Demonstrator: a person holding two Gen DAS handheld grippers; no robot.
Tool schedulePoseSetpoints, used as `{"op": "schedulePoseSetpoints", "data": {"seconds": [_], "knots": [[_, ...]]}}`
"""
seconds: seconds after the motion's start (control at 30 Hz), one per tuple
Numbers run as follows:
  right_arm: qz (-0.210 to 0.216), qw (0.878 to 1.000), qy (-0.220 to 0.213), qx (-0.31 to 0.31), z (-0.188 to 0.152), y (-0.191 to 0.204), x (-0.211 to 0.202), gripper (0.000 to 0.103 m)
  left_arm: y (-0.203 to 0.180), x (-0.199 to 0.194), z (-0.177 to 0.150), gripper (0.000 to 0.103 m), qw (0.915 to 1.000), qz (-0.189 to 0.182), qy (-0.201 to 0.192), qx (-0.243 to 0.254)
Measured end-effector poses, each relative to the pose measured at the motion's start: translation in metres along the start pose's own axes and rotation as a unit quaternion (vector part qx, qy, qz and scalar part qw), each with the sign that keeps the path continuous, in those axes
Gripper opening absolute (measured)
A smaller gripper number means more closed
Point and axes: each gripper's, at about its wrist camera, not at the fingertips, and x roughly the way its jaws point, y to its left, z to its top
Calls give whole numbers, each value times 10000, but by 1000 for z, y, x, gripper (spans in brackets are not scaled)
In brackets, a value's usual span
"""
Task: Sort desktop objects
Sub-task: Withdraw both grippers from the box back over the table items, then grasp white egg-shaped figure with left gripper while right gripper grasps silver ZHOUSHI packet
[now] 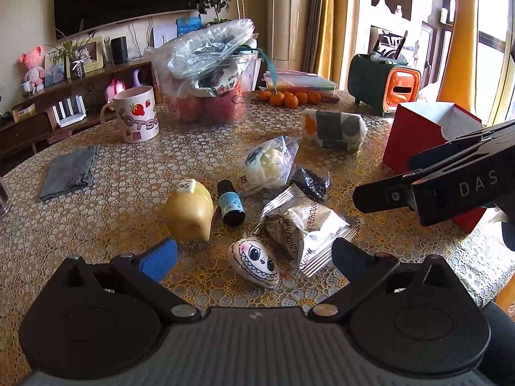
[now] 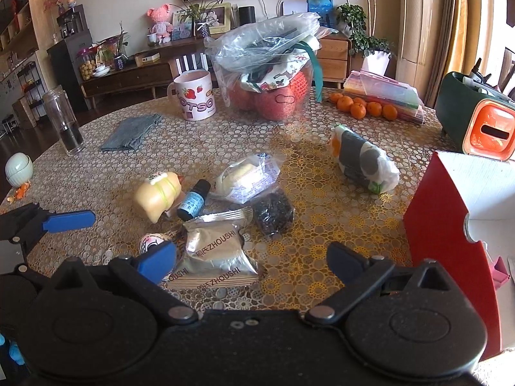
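Left wrist view: the left gripper [image 1: 254, 255] is hovering low over the table [image 1: 128, 193] with its jaws spread wide and nothing between them. The blue left fingertip [image 1: 159, 259] is sitting just in front of the yellow squishy [image 1: 190, 209], and the white heart toy [image 1: 256, 262] with a toothy grin is lying between the fingers, not touched by either. Just beyond it, two silver snack packs [image 1: 309, 228] are overlapping, and a small dark bottle [image 1: 231, 202] is lying beside the squishy.

The right gripper [image 2: 251, 257] is likewise spread and carrying nothing, hanging over the snack packs [image 2: 215, 251]. In the left wrist view its jaws are reaching in from the table's right edge, in front of the red box [image 1: 415, 135].

Farther toward the table's middle, a clear bag [image 1: 273, 164] with something pale inside and a dark packet [image 1: 310, 181] are lying touching each other. A wrapped bundle [image 1: 334, 128] is lying nearer the far right edge. Along the far edge, a mug [image 1: 136, 117], a plastic tub [image 1: 206, 96] stuffed with a bag, and oranges [image 1: 289, 98] are standing. A grey cloth [image 1: 69, 173] is lying near the left edge.
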Motion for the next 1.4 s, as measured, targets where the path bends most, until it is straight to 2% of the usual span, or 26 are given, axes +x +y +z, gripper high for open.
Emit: {"op": "schedulePoseSetpoints", "data": {"seconds": [0.4, 0.73, 1.23, 1.4], "knots": [[91, 9996, 203, -174, 2, 15, 36, 99, 16, 31, -11, 101, 9998, 39, 167, -143], [79, 9991, 361, -205, -1, 24, 62, 98, 22, 46, -15, 80, 9994, -16, 236, -245], [-4, 9980, 632, -9, -7, 21, 88, 89, 17, 54, -19, 59, 9993, -229, 183, -253], [131, 9980, 603, 109, -7, 19, 87, 78, 14, 53, -19, 43, 9987, -384, 178, -268]]}}
